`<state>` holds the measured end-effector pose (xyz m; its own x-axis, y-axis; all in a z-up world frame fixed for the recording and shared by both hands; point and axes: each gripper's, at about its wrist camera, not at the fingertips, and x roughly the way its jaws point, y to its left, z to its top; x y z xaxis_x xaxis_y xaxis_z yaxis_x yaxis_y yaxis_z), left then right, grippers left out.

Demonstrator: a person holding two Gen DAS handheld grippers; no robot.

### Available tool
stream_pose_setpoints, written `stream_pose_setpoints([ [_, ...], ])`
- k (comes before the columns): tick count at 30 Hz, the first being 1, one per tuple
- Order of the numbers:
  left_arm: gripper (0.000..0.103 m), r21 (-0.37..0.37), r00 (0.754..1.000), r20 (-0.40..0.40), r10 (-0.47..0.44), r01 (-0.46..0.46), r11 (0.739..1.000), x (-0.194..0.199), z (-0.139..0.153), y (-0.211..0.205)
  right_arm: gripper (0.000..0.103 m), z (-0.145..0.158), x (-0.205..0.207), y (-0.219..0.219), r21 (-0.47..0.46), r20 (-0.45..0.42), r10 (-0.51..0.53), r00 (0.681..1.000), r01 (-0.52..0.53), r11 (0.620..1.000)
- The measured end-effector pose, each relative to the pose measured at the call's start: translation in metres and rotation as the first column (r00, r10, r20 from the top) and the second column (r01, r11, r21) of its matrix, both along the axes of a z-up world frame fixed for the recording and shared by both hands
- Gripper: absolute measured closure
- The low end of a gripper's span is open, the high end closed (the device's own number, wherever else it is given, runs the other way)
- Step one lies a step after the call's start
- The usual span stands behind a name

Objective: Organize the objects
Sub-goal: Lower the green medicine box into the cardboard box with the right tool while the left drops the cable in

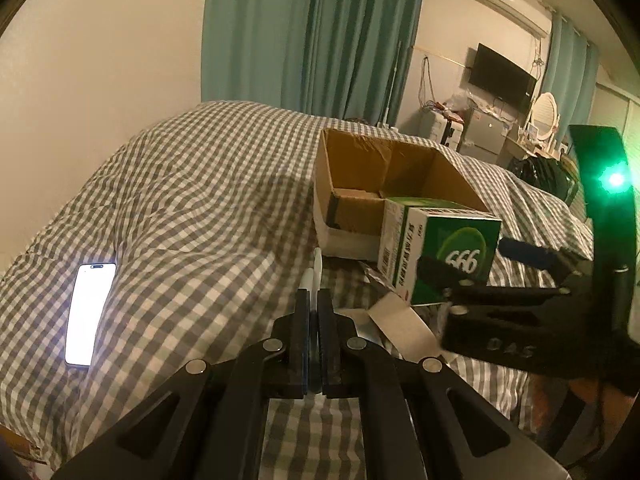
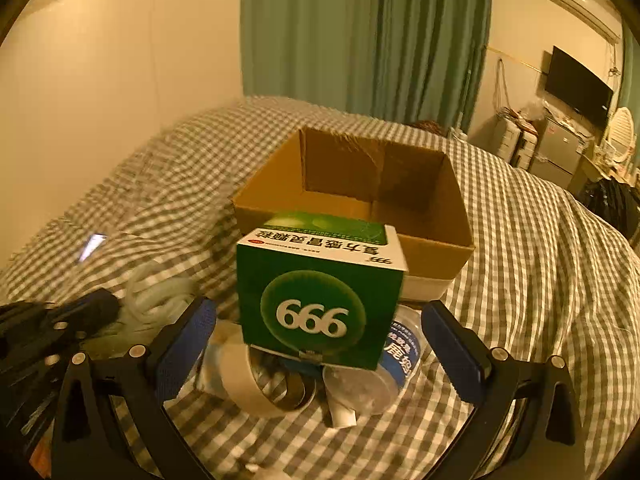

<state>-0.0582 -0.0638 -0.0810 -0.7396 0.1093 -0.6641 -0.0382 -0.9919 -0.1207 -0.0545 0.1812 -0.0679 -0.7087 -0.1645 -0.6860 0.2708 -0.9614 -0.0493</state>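
An open cardboard box (image 1: 400,176) (image 2: 360,184) sits on the checked bed. A green medicine box marked 999 (image 1: 444,252) (image 2: 320,288) stands just in front of it, on top of a tape roll (image 2: 264,384) and a clear round container (image 2: 384,372). My right gripper (image 2: 320,344) (image 1: 480,264) is open, its blue-padded fingers (image 2: 188,340) on either side of the green box and apart from it. My left gripper (image 1: 314,308) is shut on a thin white pen-like object (image 1: 316,268) that sticks out past the fingertips.
A lit phone (image 1: 90,312) lies on the bed at the left. A coil of pale cord (image 2: 156,300) lies left of the green box. Teal curtains, a TV and cluttered shelves stand beyond the bed.
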Motion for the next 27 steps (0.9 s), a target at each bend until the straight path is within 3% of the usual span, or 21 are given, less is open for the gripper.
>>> stream_pose_setpoints([
  [2, 0.100, 0.004, 1.000, 0.003, 0.005, -0.005, 1.000, -0.001, -0.003, -0.002, 0.000, -0.005, -0.006, -0.008, -0.014, 0.023, -0.008, 1.000, 0.008, 1.000],
  [5, 0.100, 0.006, 1.000, 0.007, 0.010, -0.010, 1.000, 0.000, -0.004, -0.006, 0.000, -0.012, -0.014, -0.016, 0.041, 0.001, -0.037, 0.999, 0.037, 0.998],
  [6, 0.100, 0.005, 1.000, 0.007, 0.013, -0.013, 1.000, 0.000, -0.004, -0.007, 0.006, -0.014, -0.016, -0.017, 0.044, 0.000, -0.042, 0.999, 0.042, 0.998],
  [12, 0.100, 0.022, 1.000, -0.005, 0.022, -0.021, 1.000, 0.000, 0.009, -0.009, 0.010, -0.004, -0.014, -0.002, -0.035, -0.038, -0.008, 0.999, 0.007, 0.999],
  [16, 0.100, 0.015, 0.999, -0.046, 0.001, 0.000, 1.000, 0.002, 0.034, 0.000, 0.011, 0.020, 0.005, 0.007, -0.067, -0.088, 0.021, 0.996, -0.027, 0.997],
  [21, 0.100, 0.051, 0.991, -0.124, -0.042, 0.048, 0.998, -0.014, 0.085, 0.012, 0.011, 0.072, 0.018, 0.029, -0.115, -0.187, 0.034, 0.982, -0.056, 0.992],
  [24, 0.100, 0.018, 0.978, -0.198, -0.064, 0.068, 0.998, -0.032, 0.115, 0.028, 0.011, 0.098, 0.018, 0.043, -0.109, -0.248, 0.039, 0.968, -0.068, 0.992],
  [27, 0.100, 0.006, 0.969, -0.235, -0.079, 0.082, 0.997, -0.056, 0.127, 0.043, 0.011, 0.121, 0.006, 0.053, -0.095, -0.298, 0.039, 0.954, -0.070, 0.993],
])
